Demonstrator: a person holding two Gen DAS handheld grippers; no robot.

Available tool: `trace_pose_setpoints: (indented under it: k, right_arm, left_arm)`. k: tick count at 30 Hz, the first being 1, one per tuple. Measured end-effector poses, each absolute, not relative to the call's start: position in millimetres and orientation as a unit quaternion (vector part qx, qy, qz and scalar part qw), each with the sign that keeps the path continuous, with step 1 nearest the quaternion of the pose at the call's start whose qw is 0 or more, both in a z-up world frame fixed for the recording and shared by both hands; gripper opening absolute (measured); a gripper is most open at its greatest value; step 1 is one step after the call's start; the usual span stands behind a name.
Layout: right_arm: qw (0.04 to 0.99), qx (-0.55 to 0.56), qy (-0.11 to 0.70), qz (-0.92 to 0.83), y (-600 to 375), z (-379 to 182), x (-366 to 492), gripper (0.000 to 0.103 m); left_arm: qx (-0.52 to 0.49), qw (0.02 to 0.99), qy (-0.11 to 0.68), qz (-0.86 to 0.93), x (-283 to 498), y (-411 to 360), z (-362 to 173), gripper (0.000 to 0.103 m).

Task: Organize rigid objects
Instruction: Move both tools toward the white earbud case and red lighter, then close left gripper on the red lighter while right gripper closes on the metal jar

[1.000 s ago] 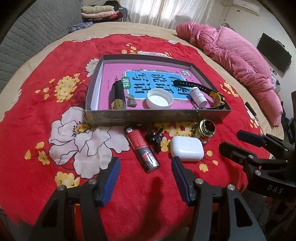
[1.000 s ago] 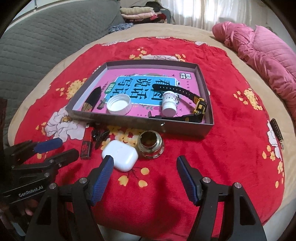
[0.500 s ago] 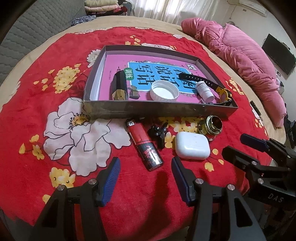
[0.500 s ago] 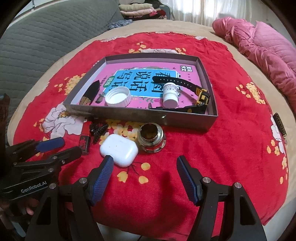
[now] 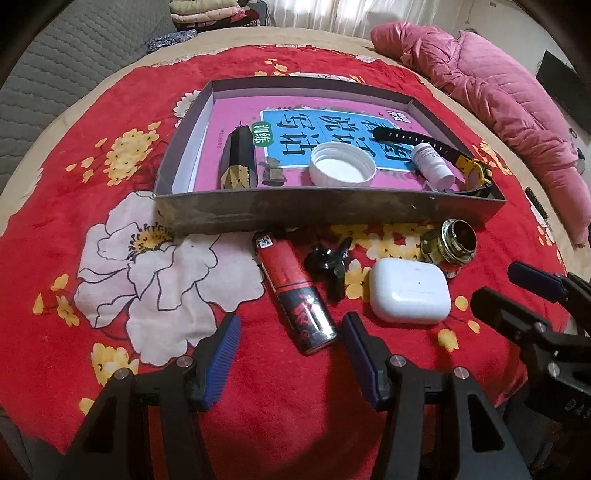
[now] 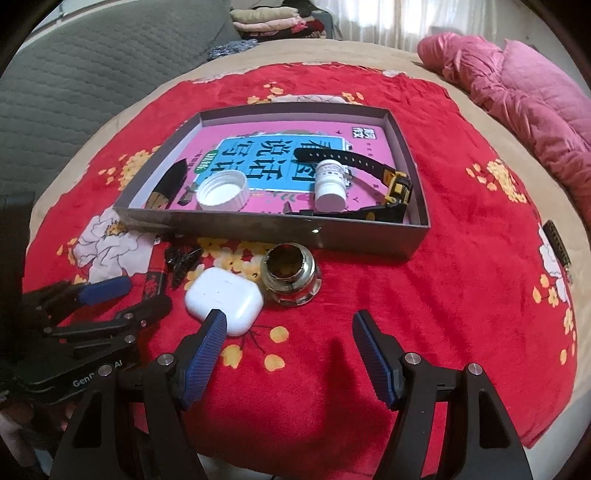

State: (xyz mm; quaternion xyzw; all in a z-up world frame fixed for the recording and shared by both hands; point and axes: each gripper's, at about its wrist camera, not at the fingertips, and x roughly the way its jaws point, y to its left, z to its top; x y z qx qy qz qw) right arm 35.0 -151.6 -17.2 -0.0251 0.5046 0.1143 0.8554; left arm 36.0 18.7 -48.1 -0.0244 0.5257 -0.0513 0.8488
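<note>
A grey box [image 5: 332, 210] [image 6: 280, 229] on a red flowered blanket holds a pink book, a white lid [image 5: 341, 168], a white pill bottle [image 6: 330, 182], a black and yellow watch [image 6: 391, 184] and a dark hexagonal piece [image 5: 238, 162]. In front of the box lie a red lighter [image 5: 293, 291], a black clip [image 5: 330, 264], a white earbud case [image 5: 410, 291] [image 6: 223, 299] and a brass ring [image 5: 452, 240] [image 6: 290, 271]. My left gripper [image 5: 291, 349] is open just before the lighter's near end. My right gripper [image 6: 288, 345] is open near the case and ring, empty.
A pink quilted coat [image 5: 491, 99] lies at the far right of the bed. A grey padded headboard [image 6: 81, 74] and folded clothes [image 6: 273, 20] are at the back. A small dark strip [image 6: 557, 243] lies at the blanket's right edge.
The left gripper has come lower and closer to the lighter, which now sits larger between its fingers. The right gripper has barely moved. No object has shifted.
</note>
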Motion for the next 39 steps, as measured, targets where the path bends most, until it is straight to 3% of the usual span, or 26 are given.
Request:
trace_pose_setpoints:
  k: [22,39]
  right_arm:
    - [0.868,-0.017,0.492,0.060,-143,-38,70,0.072]
    - [0.874,-0.013,0.483,0.055,-145,-51,79,0.072]
  left_arm:
    - [-0.099,0.845,0.524,-0.044,42,55,-47,0.057]
    - [-0.088,0.852,0.515,-0.041,55,55,-56,0.057]
